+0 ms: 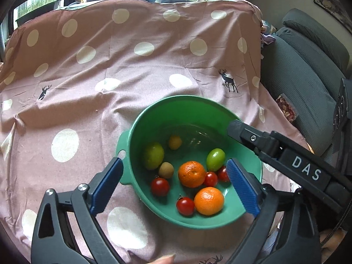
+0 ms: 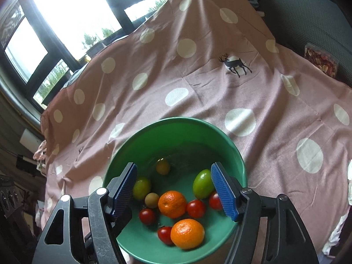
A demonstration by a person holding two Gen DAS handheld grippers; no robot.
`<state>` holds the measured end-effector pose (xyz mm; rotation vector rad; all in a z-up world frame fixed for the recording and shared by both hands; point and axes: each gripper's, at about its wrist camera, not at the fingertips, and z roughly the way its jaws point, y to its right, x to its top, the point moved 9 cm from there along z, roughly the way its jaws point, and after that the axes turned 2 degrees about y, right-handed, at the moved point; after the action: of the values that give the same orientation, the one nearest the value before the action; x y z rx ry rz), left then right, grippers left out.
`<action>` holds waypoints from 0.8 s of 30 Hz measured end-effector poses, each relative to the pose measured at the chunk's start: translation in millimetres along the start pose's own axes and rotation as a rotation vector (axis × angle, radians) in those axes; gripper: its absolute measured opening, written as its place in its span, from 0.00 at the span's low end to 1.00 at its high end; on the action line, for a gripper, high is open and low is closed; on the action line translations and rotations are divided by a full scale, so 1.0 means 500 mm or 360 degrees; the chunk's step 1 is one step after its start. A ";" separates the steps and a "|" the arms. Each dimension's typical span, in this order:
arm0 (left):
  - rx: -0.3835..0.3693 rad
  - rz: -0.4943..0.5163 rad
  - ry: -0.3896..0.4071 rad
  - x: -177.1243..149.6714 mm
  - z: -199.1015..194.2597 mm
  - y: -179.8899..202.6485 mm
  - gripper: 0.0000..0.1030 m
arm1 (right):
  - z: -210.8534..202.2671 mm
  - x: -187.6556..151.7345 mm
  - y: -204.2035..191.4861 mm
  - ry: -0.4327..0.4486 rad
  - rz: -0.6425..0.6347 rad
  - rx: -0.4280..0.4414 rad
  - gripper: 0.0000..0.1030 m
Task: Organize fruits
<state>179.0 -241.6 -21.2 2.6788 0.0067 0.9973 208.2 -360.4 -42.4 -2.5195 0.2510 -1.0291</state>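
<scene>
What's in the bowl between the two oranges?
A red tomato sits beside the gap between the two oranges in the green bowl; the right wrist view shows it.

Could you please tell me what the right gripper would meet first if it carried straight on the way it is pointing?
Most likely the upper orange in the green bowl, which lies between the open right gripper fingers; depth is uncertain.

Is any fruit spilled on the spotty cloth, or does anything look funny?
Nothing is spilled. All the fruit sits inside the green bowl: two oranges, four red tomatoes and some green and yellowish fruit. The pink cloth is only a bit wrinkled. Both grippers hang open and empty above the bowl.
</scene>
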 end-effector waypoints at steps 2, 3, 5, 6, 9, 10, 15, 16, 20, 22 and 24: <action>-0.0010 -0.0019 0.0028 0.002 -0.016 -0.005 0.99 | -0.012 0.005 -0.006 0.0026 -0.0006 0.0016 0.79; -0.0001 -0.0019 0.0024 0.000 -0.021 -0.008 0.99 | -0.017 0.006 -0.010 0.0040 -0.0011 0.0023 0.82; 0.0030 -0.0009 0.0014 -0.007 -0.026 -0.014 0.99 | -0.022 0.007 -0.016 0.0047 -0.0032 0.0027 0.82; 0.0047 -0.0005 0.0016 -0.011 -0.030 -0.019 0.99 | -0.021 0.006 -0.019 0.0044 -0.0037 0.0031 0.82; 0.0076 -0.0015 0.0011 -0.024 -0.036 -0.038 0.99 | -0.014 0.000 -0.022 0.0007 -0.0026 0.0028 0.83; 0.0084 -0.0027 0.0004 -0.027 -0.037 -0.043 0.99 | -0.009 -0.002 -0.022 -0.0007 -0.0020 0.0024 0.83; 0.0094 -0.0049 0.0019 -0.026 -0.048 -0.055 0.99 | -0.004 -0.012 -0.026 -0.0051 -0.0027 0.0023 0.83; 0.0092 -0.0052 0.0018 -0.024 -0.049 -0.055 0.99 | -0.005 -0.012 -0.026 -0.0048 -0.0032 0.0019 0.83; 0.0091 -0.0040 0.0017 -0.025 -0.050 -0.049 0.99 | -0.010 -0.012 -0.021 -0.0038 -0.0038 -0.0015 0.83; 0.0088 -0.0033 0.0011 -0.026 -0.047 -0.044 0.99 | -0.012 -0.010 -0.018 -0.0032 -0.0037 -0.0025 0.83; 0.0085 -0.0035 0.0007 -0.026 -0.045 -0.041 0.99 | -0.011 -0.011 -0.016 -0.0036 -0.0034 -0.0034 0.83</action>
<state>156.4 -217.1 -18.7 2.7187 0.0643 1.0101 200.7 -353.2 -39.0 -2.5570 0.2298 -1.0105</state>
